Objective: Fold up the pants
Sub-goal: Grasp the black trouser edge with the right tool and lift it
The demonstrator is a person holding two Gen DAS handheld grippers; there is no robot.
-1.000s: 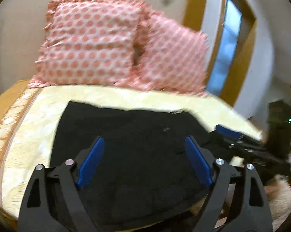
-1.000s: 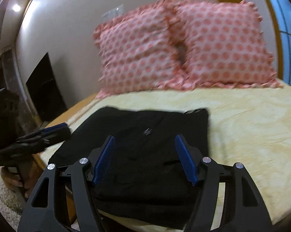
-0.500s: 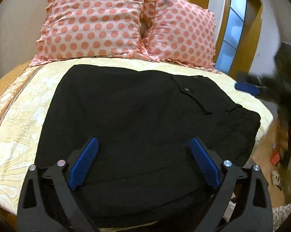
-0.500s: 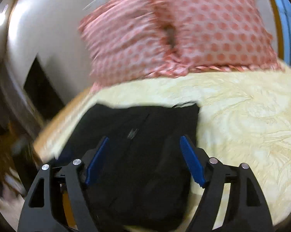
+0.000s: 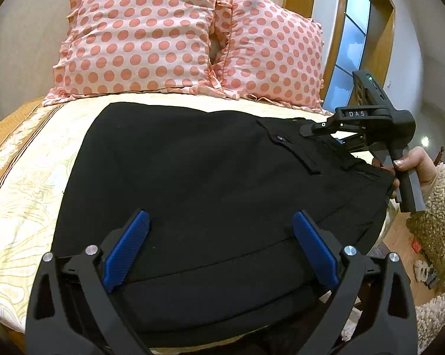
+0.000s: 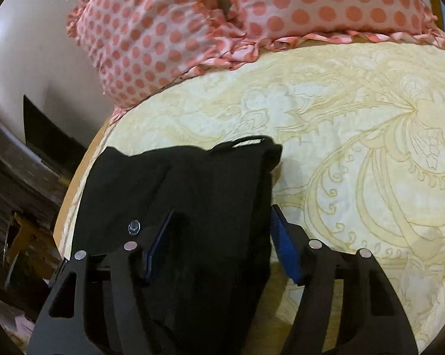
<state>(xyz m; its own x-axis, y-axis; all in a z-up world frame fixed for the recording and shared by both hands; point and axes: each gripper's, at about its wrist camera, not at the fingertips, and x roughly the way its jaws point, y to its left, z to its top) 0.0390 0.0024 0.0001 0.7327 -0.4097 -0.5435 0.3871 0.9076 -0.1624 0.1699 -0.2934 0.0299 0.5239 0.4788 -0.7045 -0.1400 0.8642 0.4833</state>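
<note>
Left gripper [image 5: 219,248] hangs wide apart over the pants [image 5: 207,183] hem, right gripper [image 6: 219,245] closing astride the waistband edge to pinch it for folding.

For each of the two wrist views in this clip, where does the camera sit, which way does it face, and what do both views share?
Left wrist view: behind the left tongs, jaws wide open, facing along the black pants toward two pink polka-dot pillows; the right tongs and the right hand holding them show at the right.
Right wrist view: behind the right tongs, jaws closing astride the pants' edge, facing the yellow patterned bedspread.
Shared: pants, pillows, bedspread.
</note>
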